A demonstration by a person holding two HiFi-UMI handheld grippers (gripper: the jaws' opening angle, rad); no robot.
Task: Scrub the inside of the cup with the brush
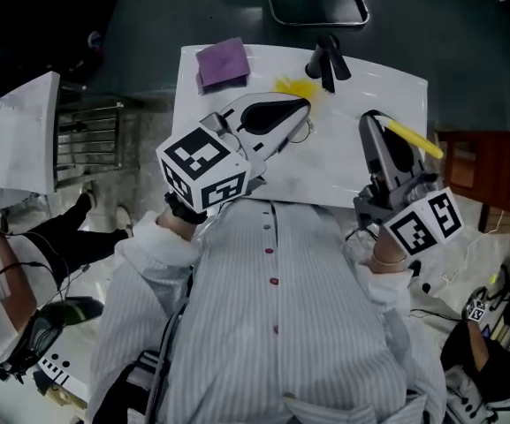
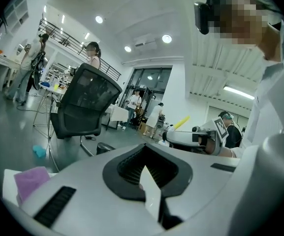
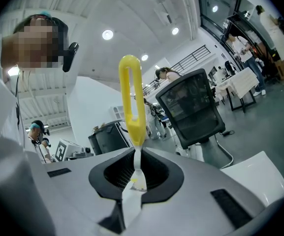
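**Head view.** A person in a striped shirt stands at a white table [image 1: 369,87]. The left gripper [image 1: 304,106] lies over the table's middle, jaws pressed together with nothing between them. The right gripper [image 1: 374,124], near the table's right edge, is clenched on a yellow brush [image 1: 414,138], whose handle sticks out to the right. A purple cloth [image 1: 222,63] rests at the table's far left corner. A blurred yellow object [image 1: 297,87] lies just beyond the left gripper's tip; whether it is the cup cannot be told.

**Left gripper view.** The jaws meet, empty. The purple cloth shows at lower left and an office chair [image 2: 85,107] stands beyond the table.

**Right gripper view.** The jaws clamp the brush's white neck, and its looped yellow handle rises upright above them
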